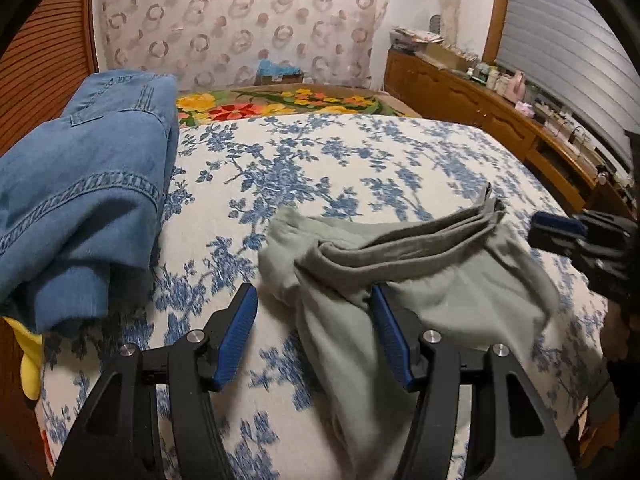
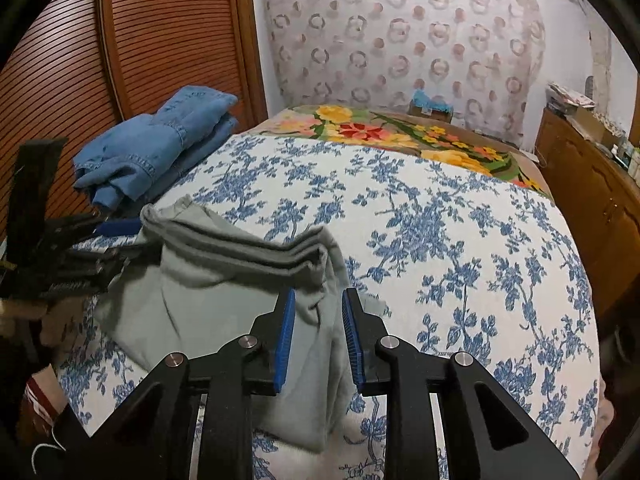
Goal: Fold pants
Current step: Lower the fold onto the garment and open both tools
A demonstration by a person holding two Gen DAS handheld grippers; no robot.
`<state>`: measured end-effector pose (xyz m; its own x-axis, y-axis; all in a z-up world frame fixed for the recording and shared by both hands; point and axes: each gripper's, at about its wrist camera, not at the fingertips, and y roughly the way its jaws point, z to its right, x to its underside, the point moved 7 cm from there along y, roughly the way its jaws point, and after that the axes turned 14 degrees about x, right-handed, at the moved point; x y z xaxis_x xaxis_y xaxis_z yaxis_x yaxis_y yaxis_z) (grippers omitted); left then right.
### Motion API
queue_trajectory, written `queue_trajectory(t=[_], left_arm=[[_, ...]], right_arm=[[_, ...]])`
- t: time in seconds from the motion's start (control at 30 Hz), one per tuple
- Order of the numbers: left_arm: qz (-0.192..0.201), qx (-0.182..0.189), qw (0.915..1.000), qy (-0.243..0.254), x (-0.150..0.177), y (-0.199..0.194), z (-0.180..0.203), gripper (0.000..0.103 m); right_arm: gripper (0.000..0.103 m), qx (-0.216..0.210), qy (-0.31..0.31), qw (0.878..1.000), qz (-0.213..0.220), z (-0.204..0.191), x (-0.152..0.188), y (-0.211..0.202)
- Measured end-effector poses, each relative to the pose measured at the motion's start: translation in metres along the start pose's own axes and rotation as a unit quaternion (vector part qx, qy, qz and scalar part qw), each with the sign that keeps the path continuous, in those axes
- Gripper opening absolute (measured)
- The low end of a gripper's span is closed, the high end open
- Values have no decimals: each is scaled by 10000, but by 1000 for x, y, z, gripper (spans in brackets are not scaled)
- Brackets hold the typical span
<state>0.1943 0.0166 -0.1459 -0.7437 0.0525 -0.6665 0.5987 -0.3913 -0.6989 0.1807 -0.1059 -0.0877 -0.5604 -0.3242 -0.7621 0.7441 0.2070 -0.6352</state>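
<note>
Right wrist view alone shows grey pants between parted jaws.

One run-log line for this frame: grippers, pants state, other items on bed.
left gripper: open, at grey pants | right gripper: open, over pants edge | pants: bunched, unfolded | folded jeans at bed's far left | floral bedspread
</note>
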Motion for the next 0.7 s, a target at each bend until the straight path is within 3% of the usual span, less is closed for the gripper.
queue_trajectory(t=[0.57,0.6,0.67,0.7], left_arm=[[120,-71,9998,-124,0,-8,-7,60],[133,-63,9998,-124,1,-9,-6,60],[169,-25,9998,-117,2,-13,-4,60],[183,-13,9998,-114,3,-15,-3,60]], right_arm=[[25,-254,-133,9989,-362,-8,-26,51],[23,-279,-154,9987,-387,-9,-28,55],[6,-414,-163,9983,-384,-11,-31,58],[6,-464,-169,9982,-336,-12,-34,58]])
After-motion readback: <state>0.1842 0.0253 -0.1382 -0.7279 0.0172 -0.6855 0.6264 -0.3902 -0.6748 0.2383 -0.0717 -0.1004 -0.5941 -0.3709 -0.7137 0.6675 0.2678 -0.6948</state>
